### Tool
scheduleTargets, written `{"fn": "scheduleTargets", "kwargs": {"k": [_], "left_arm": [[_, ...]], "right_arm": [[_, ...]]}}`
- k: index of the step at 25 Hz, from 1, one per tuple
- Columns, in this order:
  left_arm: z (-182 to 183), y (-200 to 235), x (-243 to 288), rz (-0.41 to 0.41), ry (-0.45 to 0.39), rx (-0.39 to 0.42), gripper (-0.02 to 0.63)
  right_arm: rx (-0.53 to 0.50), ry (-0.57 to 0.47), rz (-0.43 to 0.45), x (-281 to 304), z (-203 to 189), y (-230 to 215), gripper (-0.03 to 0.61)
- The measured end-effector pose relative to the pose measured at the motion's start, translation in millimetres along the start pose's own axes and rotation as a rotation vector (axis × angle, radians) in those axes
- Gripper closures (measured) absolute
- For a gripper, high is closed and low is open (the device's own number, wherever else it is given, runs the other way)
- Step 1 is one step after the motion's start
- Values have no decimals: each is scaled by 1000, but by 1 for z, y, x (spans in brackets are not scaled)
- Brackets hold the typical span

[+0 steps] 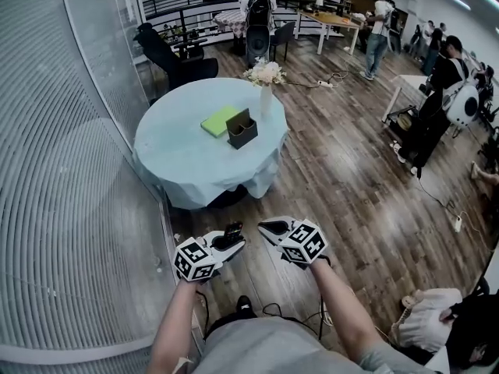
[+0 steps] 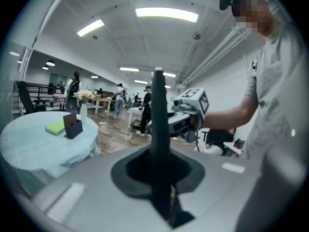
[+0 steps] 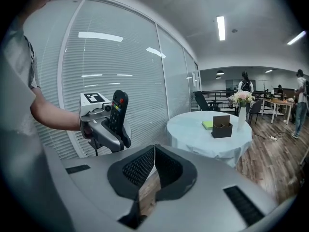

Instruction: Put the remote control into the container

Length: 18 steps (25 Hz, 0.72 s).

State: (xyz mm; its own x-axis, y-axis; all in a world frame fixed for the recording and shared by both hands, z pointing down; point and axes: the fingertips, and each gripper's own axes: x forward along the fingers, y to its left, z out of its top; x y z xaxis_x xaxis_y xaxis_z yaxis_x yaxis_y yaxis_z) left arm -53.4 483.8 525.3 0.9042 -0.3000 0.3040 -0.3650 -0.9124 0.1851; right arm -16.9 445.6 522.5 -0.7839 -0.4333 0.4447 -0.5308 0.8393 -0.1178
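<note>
Head view has the left gripper (image 1: 226, 242) pinching the remote control (image 1: 232, 231) upright, low in front of the person and well apart from the round table (image 1: 168, 158); on that table the dark container (image 1: 242, 128) stands open-topped just beside a green pad (image 1: 219, 121); the right gripper (image 1: 267, 227) is pressed together on nothing. I'd say walk up close first; keep the remote vertical; then lower it end-first through the open top.
</note>
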Motion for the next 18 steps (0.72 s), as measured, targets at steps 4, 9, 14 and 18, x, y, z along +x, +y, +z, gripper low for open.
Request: {"fn": "scheduleTargets", "kwargs": {"k": [4,9,14,18], "left_arm": [[-8,20,6,-24,4,-12,568],[-8,35,12,-56,7,0,568],[-2,51,14,-82,-1,18,568],[-1,62,14,-96,-2,29,568]], "right_arm": [[19,12,-16,16,-3,-12,560],[33,12,-46,25,-2,-25,560],[35,10,-73,33,3,-34,560],[38,4,-88,40,6,-38,560]]}}
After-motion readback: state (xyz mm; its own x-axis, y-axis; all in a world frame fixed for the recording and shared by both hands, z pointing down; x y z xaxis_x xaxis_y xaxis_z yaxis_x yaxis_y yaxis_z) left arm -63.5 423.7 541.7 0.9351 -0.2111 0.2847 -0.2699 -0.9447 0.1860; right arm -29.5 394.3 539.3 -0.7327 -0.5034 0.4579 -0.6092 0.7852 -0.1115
